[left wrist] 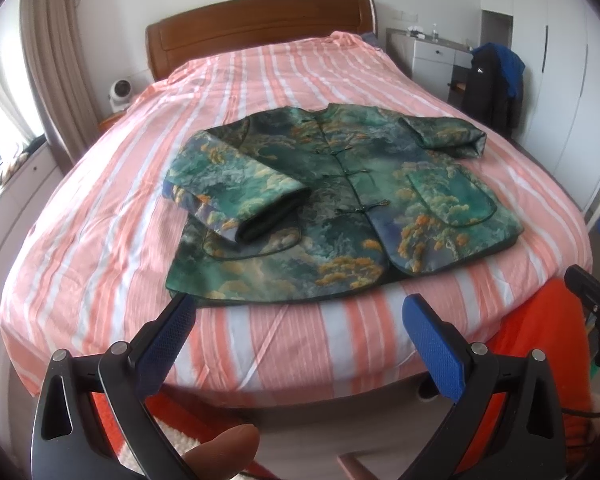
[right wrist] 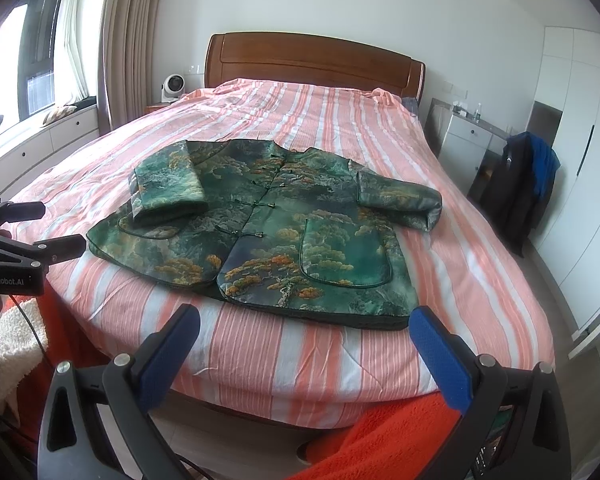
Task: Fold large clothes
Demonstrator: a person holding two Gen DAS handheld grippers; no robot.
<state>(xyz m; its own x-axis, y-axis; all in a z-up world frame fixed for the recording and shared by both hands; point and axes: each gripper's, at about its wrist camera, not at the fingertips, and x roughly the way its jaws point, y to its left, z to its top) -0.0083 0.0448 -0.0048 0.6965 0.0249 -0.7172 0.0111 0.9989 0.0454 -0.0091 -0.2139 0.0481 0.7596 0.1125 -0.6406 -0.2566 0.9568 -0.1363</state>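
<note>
Mid-fold: jacket (left wrist: 340,200) flat on bed (left wrist: 260,344), left sleeve (left wrist: 240,196) folded in. Left claw (left wrist: 300,320) and right claw (right wrist: 304,332) gaping, empty. Next, probably right sleeve (right wrist: 400,200).

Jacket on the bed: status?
Left gripper open, right gripper open, both short of the bed. Green jacket flat, buttoned, one sleeve folded in. Nothing in the way.

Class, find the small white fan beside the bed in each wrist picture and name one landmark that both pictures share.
Left wrist view: the white fan sits at the upper left, beside the bed's left edge, below the curtain.
Right wrist view: the white fan sits left of the top centre, just left of the headboard.
Shared landmark: the wooden headboard.
</note>
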